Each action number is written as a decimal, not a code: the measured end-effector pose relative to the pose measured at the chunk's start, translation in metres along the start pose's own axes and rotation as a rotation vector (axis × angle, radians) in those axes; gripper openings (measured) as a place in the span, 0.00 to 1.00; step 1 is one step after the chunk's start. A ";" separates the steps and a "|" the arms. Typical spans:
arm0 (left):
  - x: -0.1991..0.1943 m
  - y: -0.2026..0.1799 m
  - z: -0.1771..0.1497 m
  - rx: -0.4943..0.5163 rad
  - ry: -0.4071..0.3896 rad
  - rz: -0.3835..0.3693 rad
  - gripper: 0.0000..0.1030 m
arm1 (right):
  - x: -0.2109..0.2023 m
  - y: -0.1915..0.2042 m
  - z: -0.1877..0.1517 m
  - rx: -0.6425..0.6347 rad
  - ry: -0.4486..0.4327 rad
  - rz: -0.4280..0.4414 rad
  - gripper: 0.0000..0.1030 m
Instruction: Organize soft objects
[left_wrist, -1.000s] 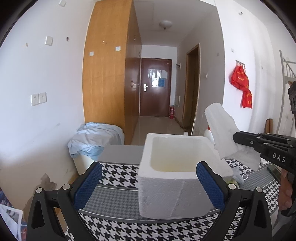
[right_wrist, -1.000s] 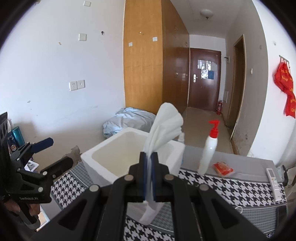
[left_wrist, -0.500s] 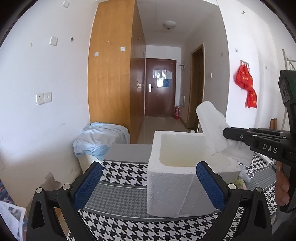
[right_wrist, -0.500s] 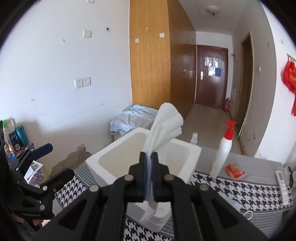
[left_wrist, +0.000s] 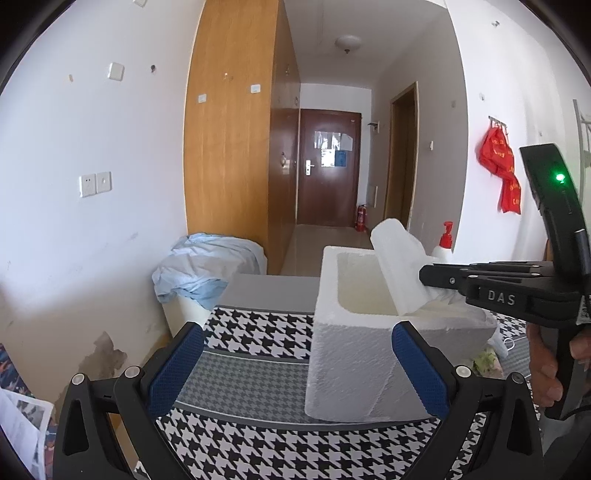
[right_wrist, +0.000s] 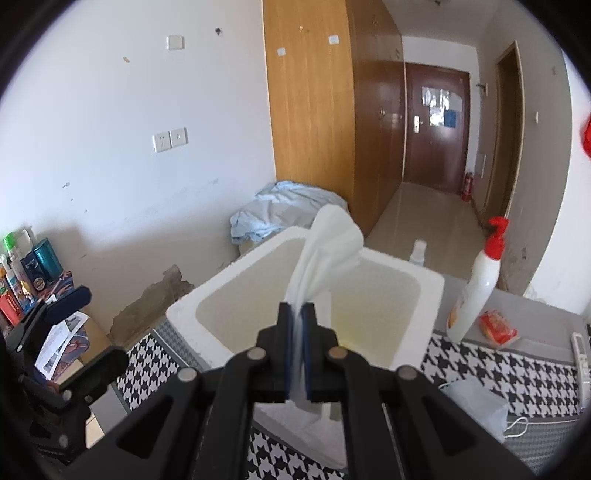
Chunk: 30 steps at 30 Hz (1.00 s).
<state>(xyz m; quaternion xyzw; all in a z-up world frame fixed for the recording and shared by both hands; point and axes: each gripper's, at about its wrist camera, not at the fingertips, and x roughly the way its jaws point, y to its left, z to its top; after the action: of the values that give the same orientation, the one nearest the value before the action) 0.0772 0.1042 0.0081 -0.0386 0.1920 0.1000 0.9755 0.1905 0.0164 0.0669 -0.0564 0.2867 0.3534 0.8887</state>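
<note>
The tissue wad (right_wrist: 325, 254) was white, thin and limp, folded into a loose fan that stood up from the pinch while a short tail hung below the pads. You had it clenched in your right gripper (right_wrist: 300, 347), jaws closed tight on its lower part, and it sat above the open mouth of the white foam box (right_wrist: 413, 354), roughly over the near wall and not yet inside. In the left wrist view the tissue leaned toward 11 o'clock from the gripper tip, over the box's cavity, which looked empty as far as could be seen.

So I judge you were on the first placing: nothing was stored yet, and lowering and release were left. At 4 o'clock from the box a clear bag with a face mask (right_wrist: 476, 410) lay on the houndstooth cloth (right_wrist: 517, 369), possibly still to be sorted. Your left gripper (left_wrist: 295, 365) hovered at the box's 7 o'clock with jaws released, grasping nothing.
</note>
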 end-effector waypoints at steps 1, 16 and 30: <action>0.000 0.000 0.000 0.000 0.002 0.000 0.99 | 0.002 -0.001 0.000 0.001 0.007 -0.002 0.08; -0.001 -0.003 0.000 0.006 0.003 -0.009 0.99 | -0.004 0.004 -0.003 -0.029 -0.010 -0.003 0.80; -0.013 -0.032 0.005 0.026 -0.002 -0.060 0.99 | -0.055 -0.020 -0.014 0.047 -0.110 -0.043 0.96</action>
<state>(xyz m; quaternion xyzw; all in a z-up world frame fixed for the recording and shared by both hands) 0.0735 0.0710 0.0188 -0.0315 0.1909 0.0681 0.9787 0.1647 -0.0358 0.0836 -0.0221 0.2442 0.3299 0.9116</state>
